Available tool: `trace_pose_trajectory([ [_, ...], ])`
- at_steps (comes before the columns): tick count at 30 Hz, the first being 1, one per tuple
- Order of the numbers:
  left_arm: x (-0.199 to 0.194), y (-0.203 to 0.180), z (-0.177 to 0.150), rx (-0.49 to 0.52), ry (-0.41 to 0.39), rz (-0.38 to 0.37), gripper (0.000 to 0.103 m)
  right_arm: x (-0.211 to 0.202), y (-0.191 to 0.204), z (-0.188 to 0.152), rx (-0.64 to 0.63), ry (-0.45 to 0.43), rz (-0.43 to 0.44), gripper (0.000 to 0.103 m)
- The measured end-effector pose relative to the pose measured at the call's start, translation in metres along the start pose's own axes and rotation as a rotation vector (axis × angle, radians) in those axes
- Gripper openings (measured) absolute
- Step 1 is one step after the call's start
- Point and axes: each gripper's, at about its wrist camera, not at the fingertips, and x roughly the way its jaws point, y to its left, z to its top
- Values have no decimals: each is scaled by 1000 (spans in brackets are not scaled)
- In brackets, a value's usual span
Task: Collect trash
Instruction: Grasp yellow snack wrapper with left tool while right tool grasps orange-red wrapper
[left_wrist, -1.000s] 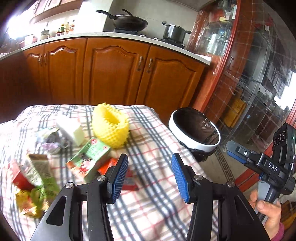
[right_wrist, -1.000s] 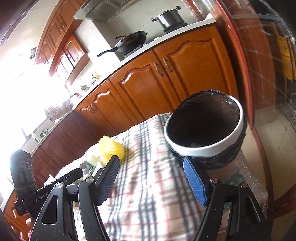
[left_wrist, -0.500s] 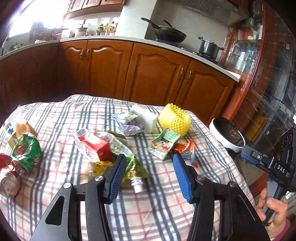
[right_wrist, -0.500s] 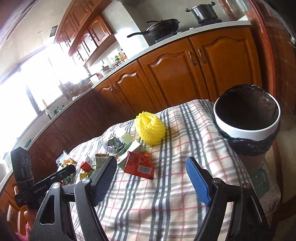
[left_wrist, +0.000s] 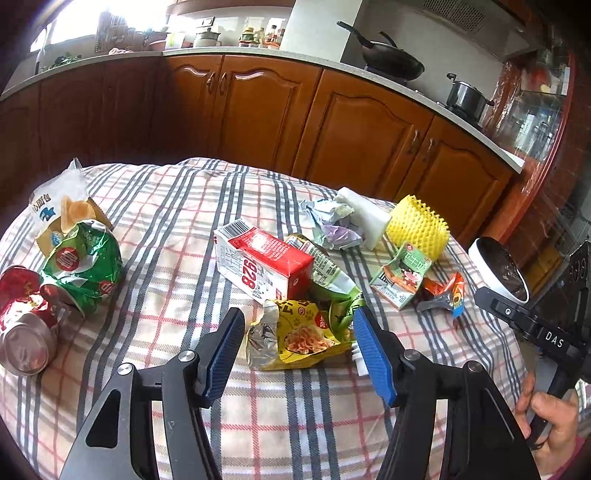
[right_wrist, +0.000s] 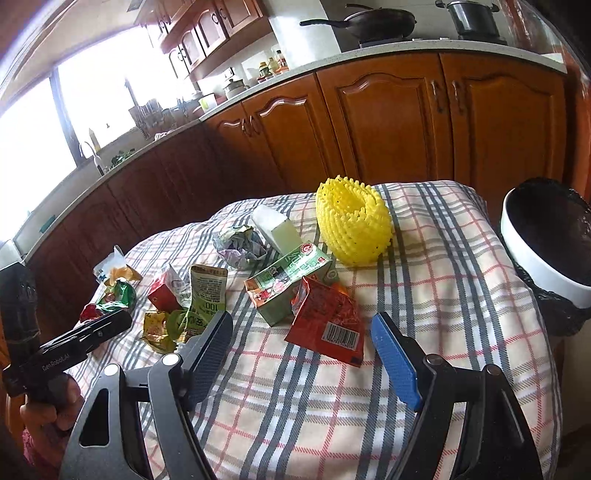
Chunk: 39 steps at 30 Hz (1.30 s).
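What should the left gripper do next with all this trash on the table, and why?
Probably ease the left gripper down and close on the yellow snack wrapper: its jaws are open, the wrapper lies right between the fingers, and the bin sits just off the table's right edge.

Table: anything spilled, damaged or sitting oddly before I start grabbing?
No spill shows. The litter is crumpled and scattered on the checked cloth: the red and white carton lies on its side, the yellow wrapper is torn open, and a red can lies tipped over at the left edge.
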Motion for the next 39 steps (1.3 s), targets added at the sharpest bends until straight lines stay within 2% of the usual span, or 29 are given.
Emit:
trace_pose_trajectory([
  [6,30,4,1,-3,56,10,59,28,3,8,-33,38,-46,78],
  [8,39,7,1,-10,68,4,55,35,2,7,-37,55,-60,75],
  [9,43,8,0,-13,76,-4,46,38,1,7,-38,61,-64,71],
  [10,46,9,0,-16,83,-19,35,41,0,6,-35,69,-67,57],
  [11,47,9,0,-15,88,-31,27,43,-2,5,-29,78,-67,38],
  [12,48,8,0,-10,91,-39,17,44,-4,4,-21,86,-65,28],
  [13,48,6,0,2,86,-37,12,43,-6,3,-11,88,-56,12],
  [14,47,4,0,12,80,-36,10,41,-7,2,-6,86,-55,8],
  [16,44,0,1,22,75,-45,1,34,-7,2,-10,70,-49,5],
  [21,27,-7,6,34,47,-73,0,10,-8,3,-6,30,-16,2],
  [28,2,-36,6,92,7,-135,0,-24,-23,4,31,-17,17,2],
  [39,14,-91,19,174,1,-247,0,-72,-72,9,119,-101,-35,2],
])
